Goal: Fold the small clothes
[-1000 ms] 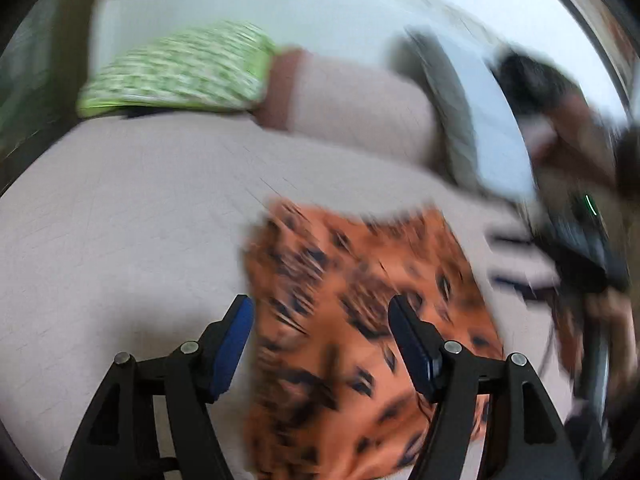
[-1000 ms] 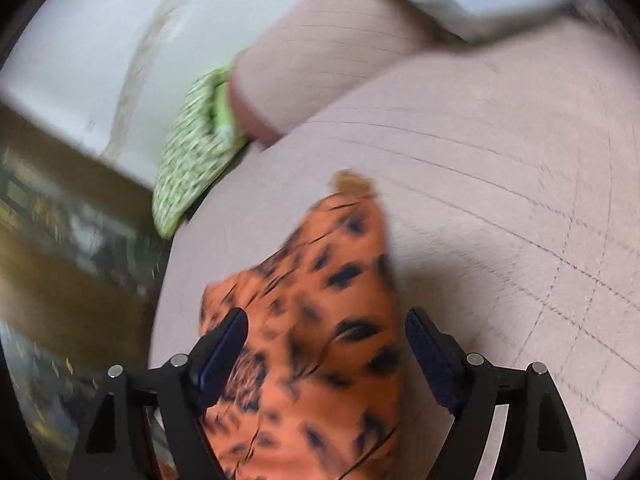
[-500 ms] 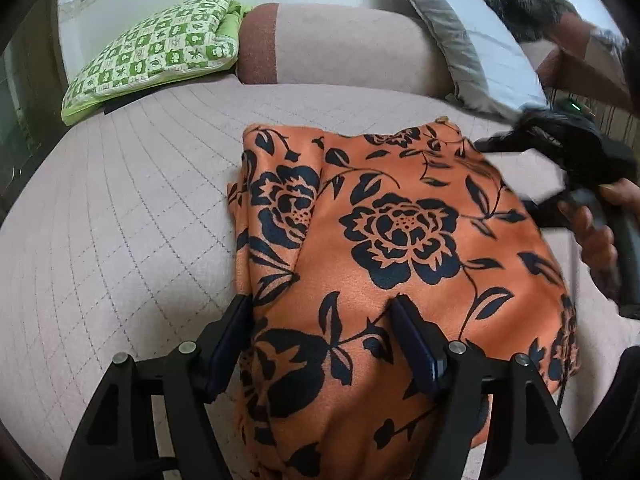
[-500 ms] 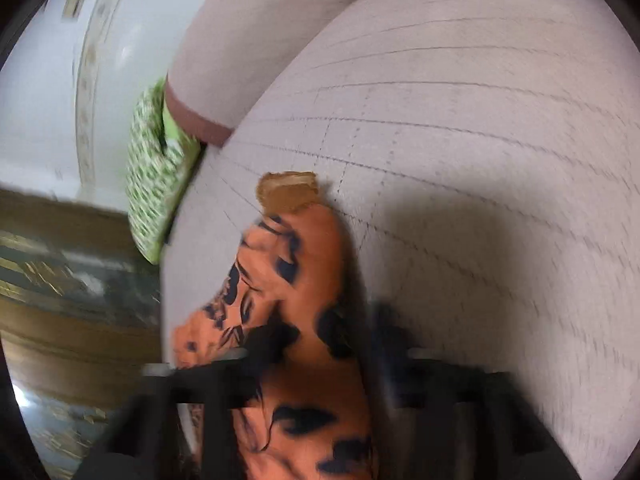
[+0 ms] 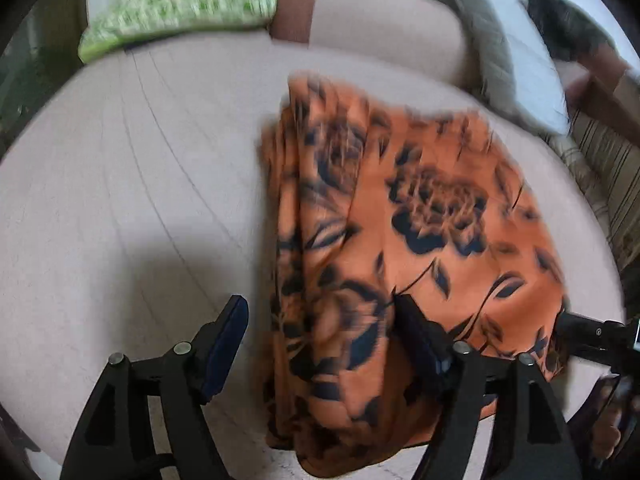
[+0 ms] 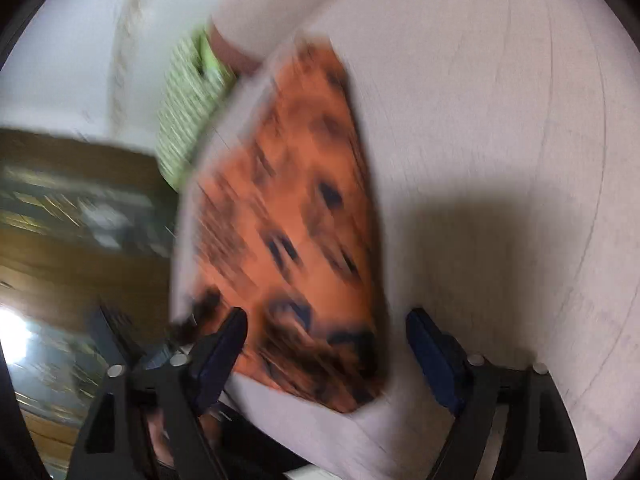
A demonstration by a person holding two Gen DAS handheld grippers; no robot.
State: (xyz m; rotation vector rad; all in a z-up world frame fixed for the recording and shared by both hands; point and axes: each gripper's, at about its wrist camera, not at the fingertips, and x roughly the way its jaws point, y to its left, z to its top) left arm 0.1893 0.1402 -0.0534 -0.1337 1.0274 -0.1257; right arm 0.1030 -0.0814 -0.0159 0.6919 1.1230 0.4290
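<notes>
Looking down my left gripper [image 5: 320,344], I saw its jaws wide and opening, the near-left edge of the orange floral garment [image 5: 400,240] lying between them on the pale quilted bed [image 5: 120,200], unpinched. That view alone showed the grey pillow [image 5: 504,60] and my right gripper's black body at the cloth's right corner. The blurred right wrist view added wooden furniture [image 6: 80,240]; there the right gripper [image 6: 326,344] was closing, pads clear of the cloth between them. Both showed the green checked cushion [image 5: 180,12].

Left tongs [image 5: 320,340] opening, angled downward; right tongs [image 6: 326,344] closing.
</notes>
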